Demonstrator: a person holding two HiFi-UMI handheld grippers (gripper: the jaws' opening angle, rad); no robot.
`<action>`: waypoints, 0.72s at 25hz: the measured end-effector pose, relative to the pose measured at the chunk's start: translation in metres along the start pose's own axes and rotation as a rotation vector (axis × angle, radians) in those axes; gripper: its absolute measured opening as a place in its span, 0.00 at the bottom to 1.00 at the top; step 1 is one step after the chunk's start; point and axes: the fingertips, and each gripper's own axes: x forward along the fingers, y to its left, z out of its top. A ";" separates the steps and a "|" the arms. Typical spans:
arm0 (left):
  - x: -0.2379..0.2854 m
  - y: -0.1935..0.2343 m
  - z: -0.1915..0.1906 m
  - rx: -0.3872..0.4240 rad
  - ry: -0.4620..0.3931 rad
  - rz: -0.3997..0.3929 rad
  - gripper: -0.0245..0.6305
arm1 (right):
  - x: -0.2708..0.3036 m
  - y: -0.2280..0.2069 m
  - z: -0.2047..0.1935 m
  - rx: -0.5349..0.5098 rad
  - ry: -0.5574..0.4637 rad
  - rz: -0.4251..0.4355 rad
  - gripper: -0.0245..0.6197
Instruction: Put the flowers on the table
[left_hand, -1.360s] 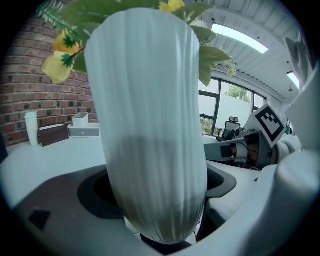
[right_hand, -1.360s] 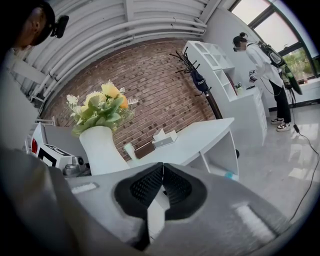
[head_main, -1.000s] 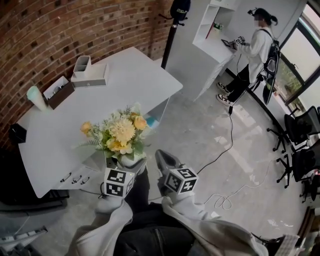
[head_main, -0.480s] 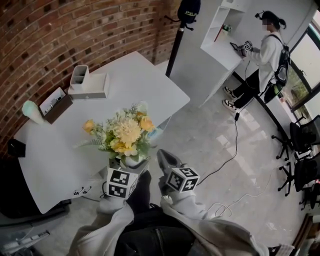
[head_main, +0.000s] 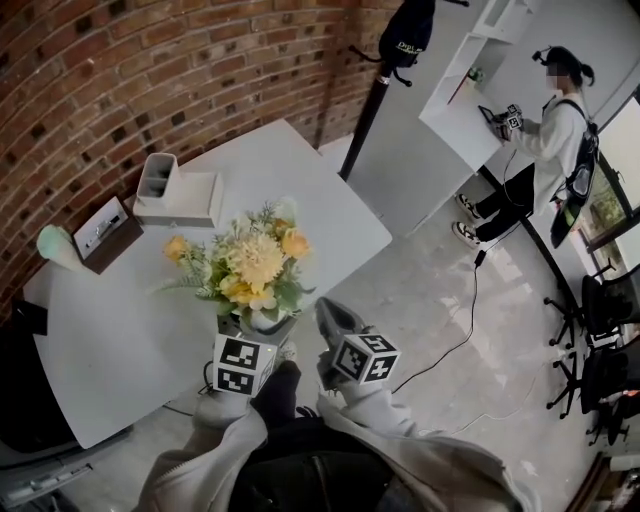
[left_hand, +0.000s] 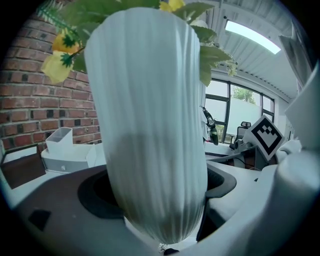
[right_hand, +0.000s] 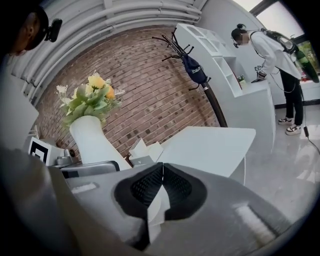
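Observation:
Yellow and cream flowers (head_main: 250, 265) stand in a white ribbed vase (head_main: 262, 320), and my left gripper (head_main: 258, 330) is shut on that vase. The vase hangs upright right at the near edge of the white table (head_main: 130, 320). In the left gripper view the vase (left_hand: 150, 125) fills the middle, with a jaw pressed on each side. My right gripper (head_main: 333, 322) sits just right of the vase, shut and empty. In the right gripper view its pads (right_hand: 161, 172) meet, with the vase (right_hand: 95, 142), the flowers (right_hand: 90, 97) and the table (right_hand: 210, 145) beyond them.
On the table's far side stand a white organizer (head_main: 180, 195), a brown box (head_main: 100, 230) and a pale cup (head_main: 55, 245). A coat stand (head_main: 375, 85) rises behind the table. A person (head_main: 550, 140) stands at a white shelf unit, with a cable (head_main: 470, 320) across the floor.
The view has closed in on the table. The vase, still held in my left gripper, has moved from beside the table front to its near edge. The right gripper stays shut alongside.

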 end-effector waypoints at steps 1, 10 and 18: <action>0.006 0.007 0.004 -0.004 -0.003 0.005 0.74 | 0.009 -0.002 0.006 -0.003 0.002 0.004 0.04; 0.066 0.059 0.037 -0.027 -0.013 0.030 0.74 | 0.084 -0.026 0.052 -0.025 0.032 0.037 0.04; 0.101 0.088 0.057 -0.014 -0.026 0.042 0.74 | 0.130 -0.044 0.091 -0.039 0.012 0.048 0.04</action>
